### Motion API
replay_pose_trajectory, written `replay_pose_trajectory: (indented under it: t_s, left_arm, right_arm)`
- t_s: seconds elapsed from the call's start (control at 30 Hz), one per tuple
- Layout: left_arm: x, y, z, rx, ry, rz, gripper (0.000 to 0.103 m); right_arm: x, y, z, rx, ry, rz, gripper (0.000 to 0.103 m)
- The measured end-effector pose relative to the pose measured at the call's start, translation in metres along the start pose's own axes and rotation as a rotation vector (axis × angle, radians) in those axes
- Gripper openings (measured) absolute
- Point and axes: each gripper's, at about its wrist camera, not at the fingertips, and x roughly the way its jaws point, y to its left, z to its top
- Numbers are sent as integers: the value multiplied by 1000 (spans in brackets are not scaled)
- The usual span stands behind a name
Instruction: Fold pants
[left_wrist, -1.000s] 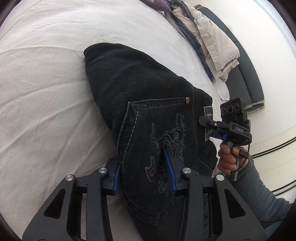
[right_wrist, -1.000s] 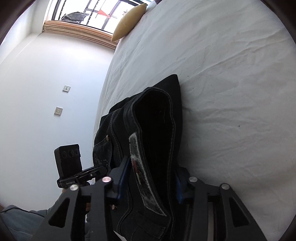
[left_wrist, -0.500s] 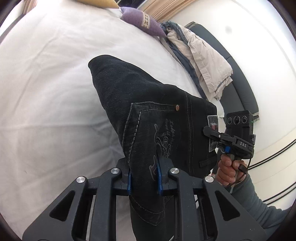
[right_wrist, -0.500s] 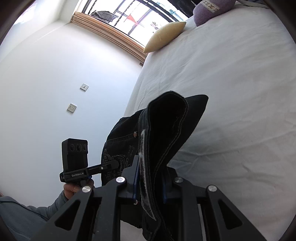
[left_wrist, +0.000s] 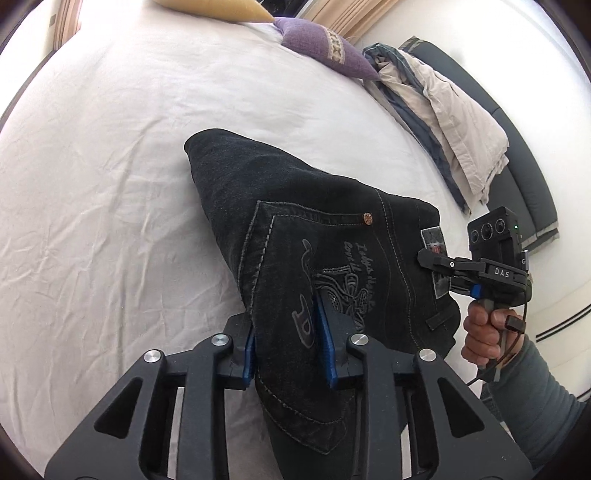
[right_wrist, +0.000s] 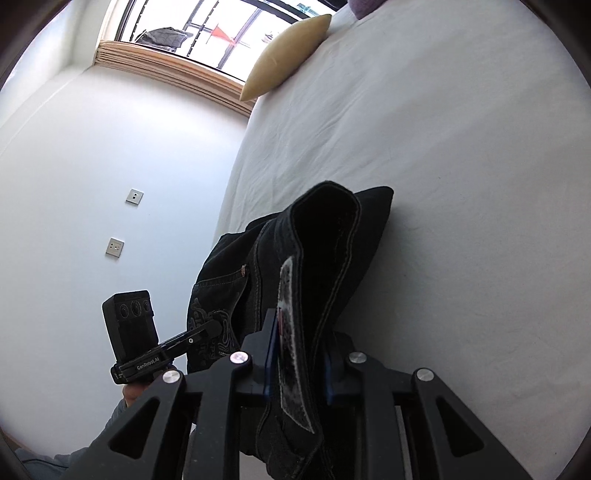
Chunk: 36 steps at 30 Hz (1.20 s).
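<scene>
A pair of black jeans (left_wrist: 295, 229) with an embroidered back pocket lies folded on the white bed (left_wrist: 110, 184). My left gripper (left_wrist: 288, 350) is shut on the jeans at the pocket edge, blue pads pressed on the cloth. My right gripper (right_wrist: 299, 365) is shut on the waistband by the grey patch (right_wrist: 291, 332) and shows in the left wrist view (left_wrist: 443, 273) at the jeans' right side. The held end of the jeans is lifted off the bed; the far folded end (right_wrist: 369, 206) rests on the sheet.
A purple pillow (left_wrist: 317, 48) and a yellow pillow (right_wrist: 284, 62) lie at the head of the bed. A pile of beige and grey clothes (left_wrist: 450, 110) sits on the bed's right edge beside a dark sofa (left_wrist: 517, 166). A white wall (right_wrist: 110, 166) is left.
Both grippers closed on the jeans about half a second ago and have since raised the near end; the jaws now look slightly wider than half a second ago but still clamp the cloth.
</scene>
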Motion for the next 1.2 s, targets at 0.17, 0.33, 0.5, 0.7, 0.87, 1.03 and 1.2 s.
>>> replay_pose_trajectory:
  t_s: [0.17, 0.33, 0.5, 0.7, 0.87, 1.03, 1.2]
  left_arm:
    - [8, 32, -12, -55, -35, -79, 48]
    - [-14, 33, -23, -23, -87, 0, 51]
    - [-78, 6, -53, 42, -244, 206, 80]
    - [-162, -86, -115, 169, -554, 509, 103]
    - [-231, -178, -178, 237, -876, 727, 103]
    - [-278, -244, -216, 352, -996, 802, 103]
    - [-307, -279, -224, 422, -944, 695, 103]
  right_arm:
    - [4, -20, -8, 54, -35, 82, 33]
    - [-25, -12, -19, 67, -111, 48, 60]
    - [-69, 10, -56, 35, -206, -104, 71]
    - [-115, 75, -126, -113, -398, -382, 85]
    - [-141, 164, -176, -383, -575, -583, 94]
    - [-180, 240, -210, -564, -776, -596, 103]
    - [-210, 284, -226, -598, -841, -579, 103]
